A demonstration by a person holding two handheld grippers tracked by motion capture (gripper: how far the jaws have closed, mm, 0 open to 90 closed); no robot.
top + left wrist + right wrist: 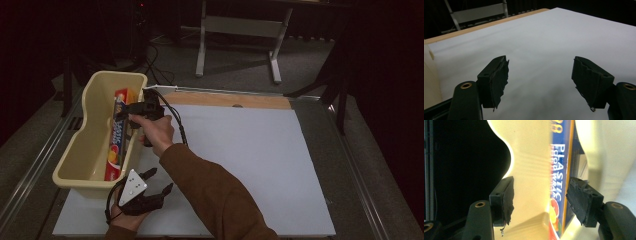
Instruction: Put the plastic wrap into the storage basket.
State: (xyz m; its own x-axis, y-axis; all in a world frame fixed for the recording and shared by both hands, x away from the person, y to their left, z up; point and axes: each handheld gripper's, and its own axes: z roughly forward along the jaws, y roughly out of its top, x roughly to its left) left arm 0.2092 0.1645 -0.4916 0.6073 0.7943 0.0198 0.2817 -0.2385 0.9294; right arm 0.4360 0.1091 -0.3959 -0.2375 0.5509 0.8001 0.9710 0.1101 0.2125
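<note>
We are observing the long blue-and-red plastic food wrap box (116,134) lying inside the cream plastic tub (82,150), against its right wall. The right gripper (539,200) is hanging released over it. The left gripper (540,82) is resting released above the white table sheet (260,160).

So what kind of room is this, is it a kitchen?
Probably not a kitchen; more likely a lab or studio for recording. A table covered by a plain white sheet stands amid dark curtains, with cables on the grey floor and hand-held tongs.
</note>
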